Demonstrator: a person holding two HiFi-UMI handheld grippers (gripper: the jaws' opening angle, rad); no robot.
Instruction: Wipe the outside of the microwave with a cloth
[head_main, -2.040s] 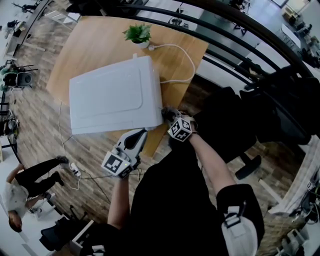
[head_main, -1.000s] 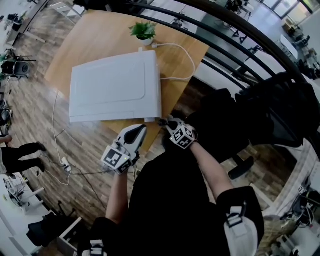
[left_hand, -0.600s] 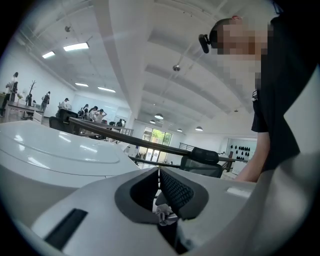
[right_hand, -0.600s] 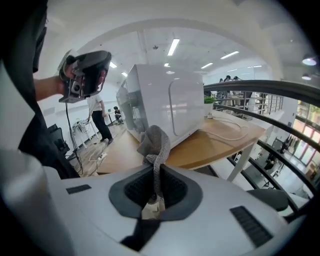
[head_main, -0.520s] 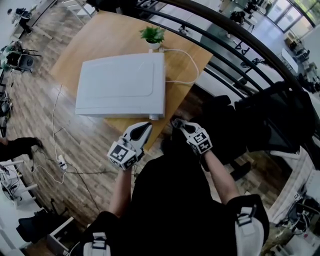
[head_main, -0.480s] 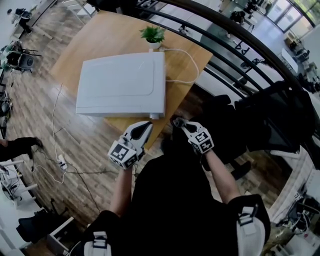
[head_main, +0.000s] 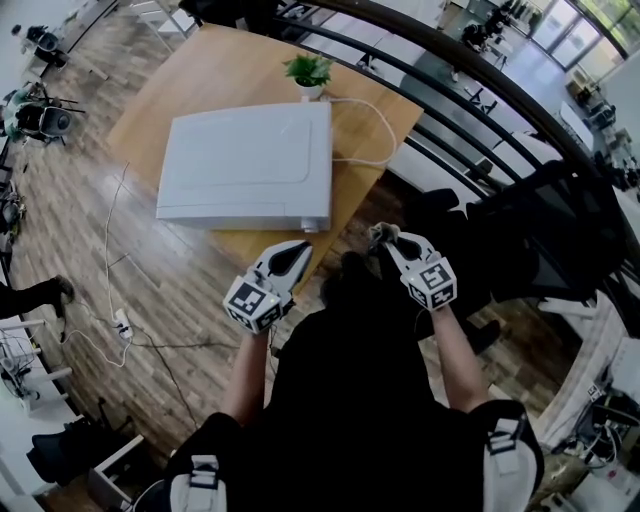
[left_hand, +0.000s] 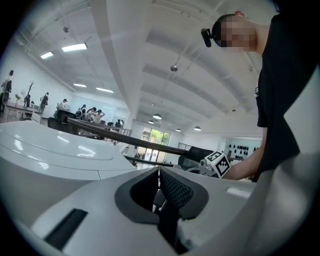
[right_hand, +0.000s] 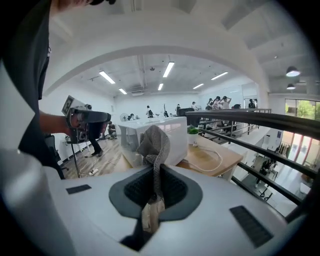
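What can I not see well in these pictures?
Door and sides of the microwave: the head view shows mostly its top; in the right gripper view the cloth covers part of it.
Dirt on it: too small everywhere.
The cloth's full shape: bunched between the shut jaws of the right gripper.
The microwave's lower part, left gripper view: cut off by the body of the left gripper.

A light wooden desk (head_main: 200, 70) stands on a brown wood-plank floor (head_main: 80, 220). A small potted plant (head_main: 308, 70) sits at its far edge, a white cable (head_main: 378, 125) loops across its top, and a power strip (head_main: 122, 322) lies on the floor nearby. A dark railing (right_hand: 250, 120) runs just beyond the desk, and the high white hall is lit by long ceiling lights (left_hand: 74, 47), with bright windows (left_hand: 152, 136) and distant people (left_hand: 92, 114) at the far end.
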